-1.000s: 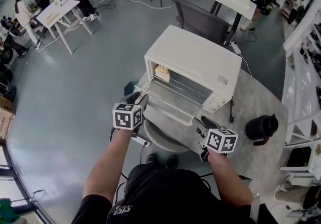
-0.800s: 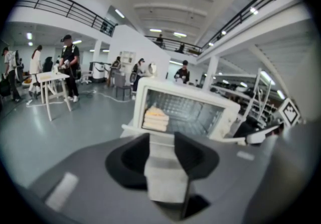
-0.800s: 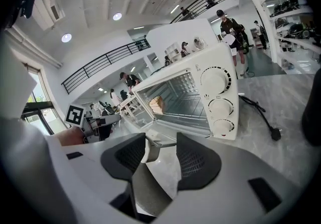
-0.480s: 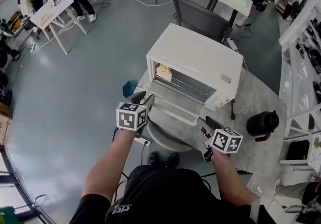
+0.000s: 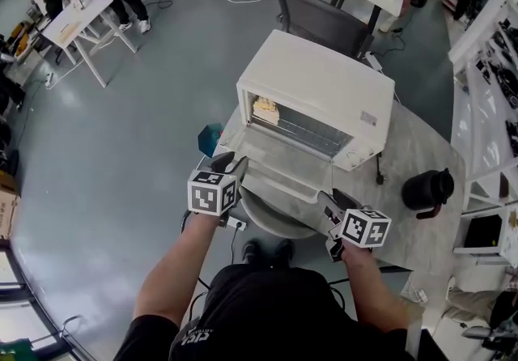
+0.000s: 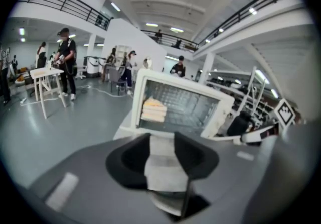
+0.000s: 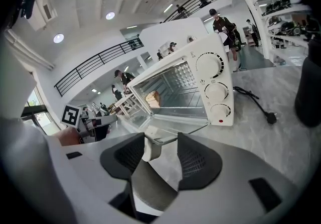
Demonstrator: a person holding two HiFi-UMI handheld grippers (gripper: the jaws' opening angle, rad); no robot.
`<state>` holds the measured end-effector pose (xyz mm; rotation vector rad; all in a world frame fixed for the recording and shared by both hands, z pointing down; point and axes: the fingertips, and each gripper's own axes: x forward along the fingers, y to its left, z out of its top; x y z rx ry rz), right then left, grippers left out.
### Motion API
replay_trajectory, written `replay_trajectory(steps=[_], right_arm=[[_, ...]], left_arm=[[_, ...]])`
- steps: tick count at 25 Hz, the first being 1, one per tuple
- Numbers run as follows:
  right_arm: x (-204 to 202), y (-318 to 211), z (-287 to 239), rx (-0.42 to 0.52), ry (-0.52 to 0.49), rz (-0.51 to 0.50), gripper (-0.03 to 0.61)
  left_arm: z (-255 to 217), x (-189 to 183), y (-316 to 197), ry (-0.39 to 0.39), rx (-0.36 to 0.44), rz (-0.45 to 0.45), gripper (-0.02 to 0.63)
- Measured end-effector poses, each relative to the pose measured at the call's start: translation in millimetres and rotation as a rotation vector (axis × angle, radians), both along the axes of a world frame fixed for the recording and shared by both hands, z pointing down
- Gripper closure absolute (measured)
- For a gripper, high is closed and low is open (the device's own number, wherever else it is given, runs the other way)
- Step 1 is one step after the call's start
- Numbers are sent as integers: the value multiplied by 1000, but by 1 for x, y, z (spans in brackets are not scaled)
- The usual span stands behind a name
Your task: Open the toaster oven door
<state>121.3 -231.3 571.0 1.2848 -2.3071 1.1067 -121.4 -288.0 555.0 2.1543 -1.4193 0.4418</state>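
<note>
The cream toaster oven stands on the round grey table with its door folded down flat toward me. A stack of bread lies inside at the left. My left gripper hovers open at the door's near left corner, and in the left gripper view its jaws frame the door and the oven. My right gripper is at the door's near right edge. Its jaws are opening, with the white end of the door handle loose between them.
A black kettle stands on the table's right side, and a power cord trails beside the oven. A dark chair sits behind the oven. A teal object lies at the table's left edge. People work at tables far off.
The door stays folded down throughout. Both grippers have drawn back slightly from the door toward me, and the view has shifted a little.
</note>
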Motion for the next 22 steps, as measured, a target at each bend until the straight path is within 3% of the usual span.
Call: replay_trajectory(steps=[11,22], right_arm=[[-6,23,26,-62,-20,56,388],[-15,42,53,-110,0,78,392]], left_arm=[[22,-13,30,1,-30,2,457],[11,-13,38,-26,77,79,460]])
